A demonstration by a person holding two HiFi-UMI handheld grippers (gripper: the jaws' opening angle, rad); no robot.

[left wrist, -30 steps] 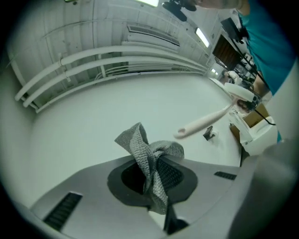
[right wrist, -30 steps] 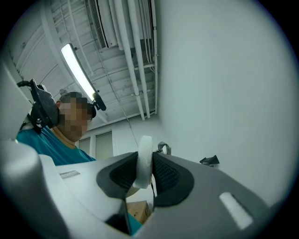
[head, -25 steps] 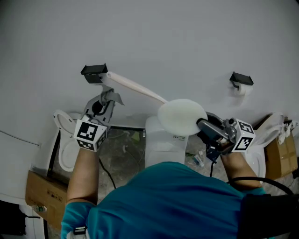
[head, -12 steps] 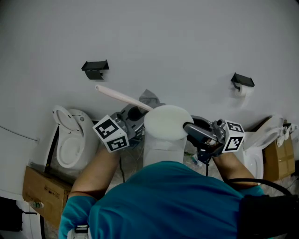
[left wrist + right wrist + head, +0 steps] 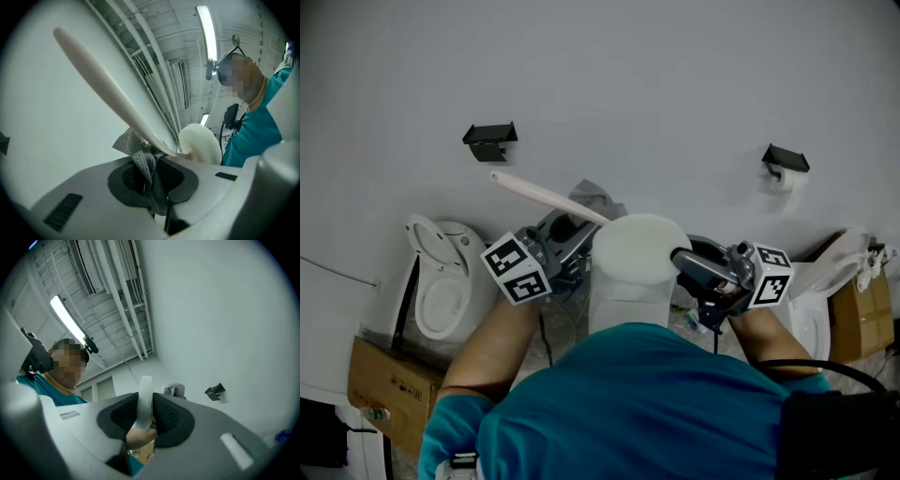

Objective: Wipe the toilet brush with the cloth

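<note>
Head view. With the left tongs (image 5: pixel 574 225): slid inward along the handle (image 5: pixel 542 194) of the toilet brush (image 5: pixel 637 246), from its far tip to just short of the right tongs (image 5: pixel 680 258); hardly shifted since. Judged as one wiping pass along the handle, now complete.

Left gripper view. Nipped tight on the cloth (image 5: pixel 140 157), its grey fold pressed against the handle just ahead of the jaws.

Right gripper view. Clamped on the rim of the white head (image 5: pixel 145 394), edge-on between the pads. Probably time to wipe back outward or turn the brush.
</note>
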